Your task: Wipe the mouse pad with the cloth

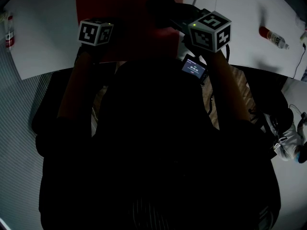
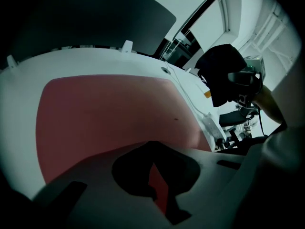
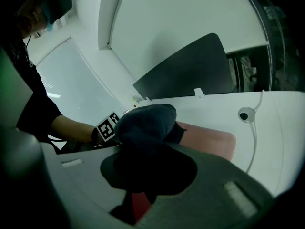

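We find no brand or word we can read. The small screen on the right gripper glows with pale lines too fine to make out, and the label on the red-capped bottle at the table's right side is only a blur. Each gripper's cube carries black-and-white square markers, nothing more.

In the right gripper view the jaws are pinched on the dark cloth, which bulges out in front of them in a rounded wad and hides their tips. In the head view the cloth sits over the right part of the red mouse pad. We cannot tell whether it touches the pad.

In the left gripper view the left gripper has its jaws a narrow slit apart, with nothing between them but a sliver of the pad's red. The mouse pad lies flat on the white table, spread wide just ahead of this gripper, and a white cable runs along its right edge.
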`<state>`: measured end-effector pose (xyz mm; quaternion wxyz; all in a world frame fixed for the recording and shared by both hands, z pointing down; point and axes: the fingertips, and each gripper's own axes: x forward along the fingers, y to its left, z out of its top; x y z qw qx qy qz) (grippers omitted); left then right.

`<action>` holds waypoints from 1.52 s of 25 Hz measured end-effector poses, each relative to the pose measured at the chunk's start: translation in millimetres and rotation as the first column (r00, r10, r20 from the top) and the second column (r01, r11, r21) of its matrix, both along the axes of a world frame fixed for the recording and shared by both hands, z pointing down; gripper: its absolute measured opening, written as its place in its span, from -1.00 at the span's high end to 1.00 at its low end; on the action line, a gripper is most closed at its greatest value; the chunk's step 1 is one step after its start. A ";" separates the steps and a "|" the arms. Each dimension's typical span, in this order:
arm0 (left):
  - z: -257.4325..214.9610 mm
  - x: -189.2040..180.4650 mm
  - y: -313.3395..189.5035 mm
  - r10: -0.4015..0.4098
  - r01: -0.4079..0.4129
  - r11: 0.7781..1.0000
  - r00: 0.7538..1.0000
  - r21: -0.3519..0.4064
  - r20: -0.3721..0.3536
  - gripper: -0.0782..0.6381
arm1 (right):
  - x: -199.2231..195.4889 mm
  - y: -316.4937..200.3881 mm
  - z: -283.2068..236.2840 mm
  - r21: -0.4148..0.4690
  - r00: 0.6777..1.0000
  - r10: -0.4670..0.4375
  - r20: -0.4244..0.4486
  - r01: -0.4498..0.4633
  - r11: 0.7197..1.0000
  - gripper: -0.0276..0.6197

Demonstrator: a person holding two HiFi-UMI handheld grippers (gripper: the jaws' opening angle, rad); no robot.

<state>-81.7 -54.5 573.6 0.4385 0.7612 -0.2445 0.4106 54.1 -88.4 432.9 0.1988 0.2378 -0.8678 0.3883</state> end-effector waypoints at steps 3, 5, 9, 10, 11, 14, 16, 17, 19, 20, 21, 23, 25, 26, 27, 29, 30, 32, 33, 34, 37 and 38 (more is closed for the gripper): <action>18.3 -7.0 0.8 -0.047 0.048 0.998 0.998 -0.047 0.031 0.77 | -1.1 -1.0 6.9 -0.012 1.000 -0.012 -0.011 0.012 1.000 0.71; 28.3 -10.1 4.3 -0.091 0.094 0.992 0.995 -0.079 0.034 0.77 | -2.9 0.6 11.5 -0.021 0.999 -0.028 -0.017 0.028 0.999 0.71; 32.4 -12.3 5.9 -0.070 0.073 0.996 0.996 -0.047 0.062 0.77 | -3.5 2.0 21.9 -0.028 0.997 -0.060 -0.038 0.059 0.998 0.71; 32.1 -11.7 6.3 -0.055 0.058 0.998 0.996 -0.037 0.069 0.77 | -3.2 2.1 25.2 -0.033 0.997 -0.067 -0.044 0.065 0.997 0.71; 31.1 -10.7 6.3 -0.042 0.044 0.999 0.997 -0.029 0.070 0.77 | -3.0 2.2 29.5 -0.037 0.996 -0.075 -0.052 0.073 0.997 0.71; 28.4 -10.1 4.6 -0.018 0.018 1.000 0.998 -0.009 0.065 0.77 | -4.0 1.1 43.4 -0.041 0.991 -0.103 -0.090 0.100 0.994 0.71; 28.8 -10.5 3.9 -0.006 0.006 1.000 0.997 0.007 0.076 0.77 | -4.7 -0.8 48.2 -0.038 0.987 -0.119 -0.109 0.115 0.993 0.71; 29.0 -10.4 3.6 0.000 -0.001 1.000 0.997 0.013 0.082 0.77 | -4.4 -2.0 50.6 -0.036 0.985 -0.125 -0.118 0.122 0.992 0.71; 29.1 -10.7 3.5 0.011 -0.012 1.000 0.996 0.013 0.090 0.77 | -3.8 -5.8 55.9 -0.033 0.981 -0.140 -0.135 0.137 0.990 0.71; 29.1 -10.9 3.7 0.017 -0.018 1.000 0.996 0.009 0.093 0.77 | -3.7 -8.7 58.5 -0.034 0.978 -0.148 -0.145 0.145 0.989 0.71; 28.8 -11.0 3.8 0.022 -0.023 1.000 0.995 0.003 0.093 0.77 | -3.4 -12.1 61.2 -0.033 0.975 -0.157 -0.157 0.154 0.988 0.71; 28.1 -10.3 3.8 0.031 -0.031 1.000 0.996 -0.005 0.089 0.77 | -1.5 -19.7 68.4 -0.028 0.967 -0.172 -0.186 0.170 0.985 0.71; 28.0 -9.0 5.0 0.033 -0.033 0.999 0.996 -0.007 0.088 0.77 | 3.0 -27.2 78.2 -0.020 0.957 -0.185 -0.224 0.186 0.982 0.71; 28.2 -8.9 6.1 0.034 -0.034 0.999 0.995 -0.008 0.091 0.77 | 5.4 -31.1 84.4 -0.016 0.950 -0.193 -0.245 0.195 0.981 0.71; 28.4 -9.8 7.2 0.035 -0.035 0.999 0.995 -0.008 0.096 0.77 | 7.3 -34.8 91.3 -0.014 0.943 -0.201 -0.266 0.205 0.979 0.71; 28.5 -12.1 8.5 0.039 -0.039 0.999 0.994 -0.007 0.102 0.77 | 9.8 -41.1 105.2 -0.012 0.925 -0.220 -0.309 0.227 0.974 0.71; 28.4 -12.8 8.0 0.041 -0.041 0.999 0.994 -0.005 0.103 0.77 | 10.7 -44.8 110.9 -0.006 0.915 -0.228 -0.333 0.240 0.971 0.71; 27.8 -12.4 5.7 0.044 -0.044 0.999 0.994 -0.001 0.102 0.77 | 12.8 -55.2 119.3 0.029 0.882 -0.244 -0.404 0.278 0.960 0.71; 27.4 -11.3 5.2 0.043 -0.043 0.999 0.994 -0.004 0.099 0.77 | 15.1 -60.1 124.3 0.051 0.853 -0.254 -0.456 0.311 0.949 0.71; 26.9 -10.0 5.9 0.041 -0.041 0.999 0.995 -0.009 0.095 0.77 | 18.0 -62.7 130.9 0.071 0.814 -0.270 -0.514 0.354 0.933 0.71; 25.8 -9.7 11.0 0.034 -0.031 0.999 0.995 -0.025 0.094 0.77 | 22.1 -56.8 146.9 0.116 0.728 -0.303 -0.615 0.464 0.878 0.70; 25.7 -10.8 10.5 0.035 -0.032 0.999 0.995 -0.024 0.098 0.77 | 21.6 -55.3 146.9 0.127 0.726 -0.298 -0.619 0.468 0.875 0.70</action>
